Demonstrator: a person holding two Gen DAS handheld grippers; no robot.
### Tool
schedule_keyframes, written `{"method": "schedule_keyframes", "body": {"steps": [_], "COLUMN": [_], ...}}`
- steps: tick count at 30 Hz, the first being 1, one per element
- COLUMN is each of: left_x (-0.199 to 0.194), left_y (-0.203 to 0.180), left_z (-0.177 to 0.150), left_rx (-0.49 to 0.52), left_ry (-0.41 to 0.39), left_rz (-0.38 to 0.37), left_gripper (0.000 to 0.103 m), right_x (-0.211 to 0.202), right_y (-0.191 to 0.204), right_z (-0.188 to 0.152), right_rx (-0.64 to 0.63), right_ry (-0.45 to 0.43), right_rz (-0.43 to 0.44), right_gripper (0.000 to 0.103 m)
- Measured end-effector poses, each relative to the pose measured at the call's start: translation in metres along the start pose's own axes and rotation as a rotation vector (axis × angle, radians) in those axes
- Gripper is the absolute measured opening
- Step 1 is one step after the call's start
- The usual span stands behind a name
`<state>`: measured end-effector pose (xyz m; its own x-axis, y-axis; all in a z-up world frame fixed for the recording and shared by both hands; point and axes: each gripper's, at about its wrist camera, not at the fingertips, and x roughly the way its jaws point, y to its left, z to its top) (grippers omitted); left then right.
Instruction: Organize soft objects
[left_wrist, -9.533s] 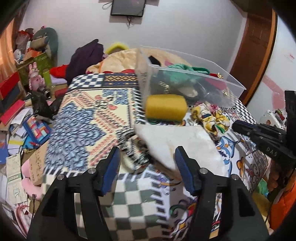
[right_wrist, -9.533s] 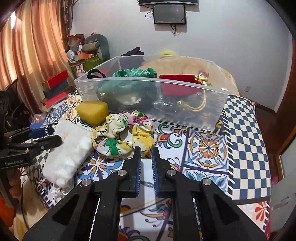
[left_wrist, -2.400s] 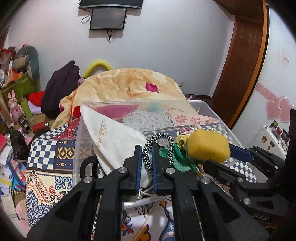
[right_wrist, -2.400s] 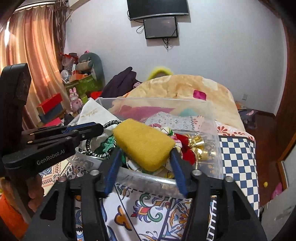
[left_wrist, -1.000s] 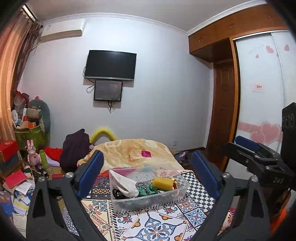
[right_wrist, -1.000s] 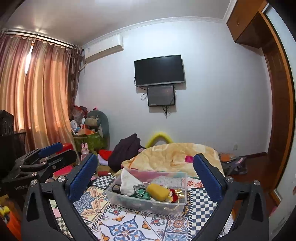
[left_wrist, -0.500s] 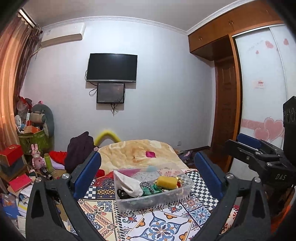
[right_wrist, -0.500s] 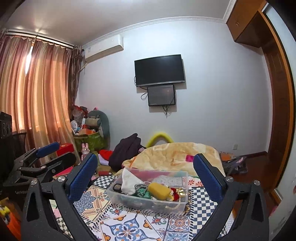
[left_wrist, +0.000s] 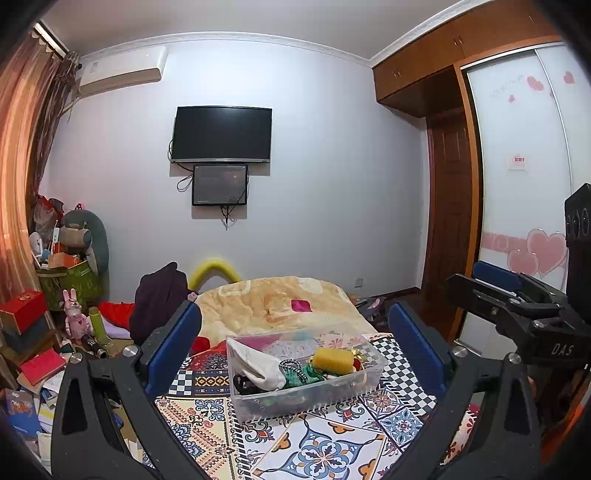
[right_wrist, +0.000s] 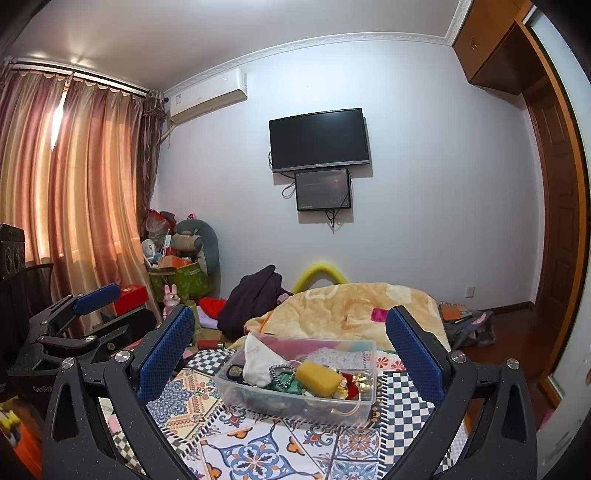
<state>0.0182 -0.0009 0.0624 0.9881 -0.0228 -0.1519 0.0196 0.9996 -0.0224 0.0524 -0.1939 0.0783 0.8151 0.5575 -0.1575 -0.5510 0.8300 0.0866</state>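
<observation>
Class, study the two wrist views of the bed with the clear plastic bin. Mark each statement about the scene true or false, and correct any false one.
1. The yellow sponge block lies inside the clear plastic bin. True.
2. The left gripper is clamped on the white cloth pouch. False: its jaws stand wide open, empty.
3. The right gripper is open. True.
4. The bin sits on bare wooden floor. False: it rests on the patterned bedspread.

A yellow sponge (left_wrist: 332, 360) and white cloth pouch (left_wrist: 258, 363) sit at lower centre in a clear bin (left_wrist: 306, 397); the bedspread (left_wrist: 321, 450) below shows blue-orange tiles and black-white checks.
</observation>
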Motion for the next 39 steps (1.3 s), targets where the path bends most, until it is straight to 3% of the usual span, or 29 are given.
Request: {"method": "schedule_keyframes", "body": {"steps": [39], "left_x": [0.0025], "left_y": [0.0007], "left_z": [0.0000], "left_rx": [-0.002], "left_ry": [0.023], "left_rz": [-0.033], "left_gripper": [0.103], "right_x": [0.0013], "right_y": [-0.0010], "right_z": [0.0003], "right_rx": [0.002], "right_ry": [0.008], "right_rz": [0.006], "right_gripper": [0.103]}}
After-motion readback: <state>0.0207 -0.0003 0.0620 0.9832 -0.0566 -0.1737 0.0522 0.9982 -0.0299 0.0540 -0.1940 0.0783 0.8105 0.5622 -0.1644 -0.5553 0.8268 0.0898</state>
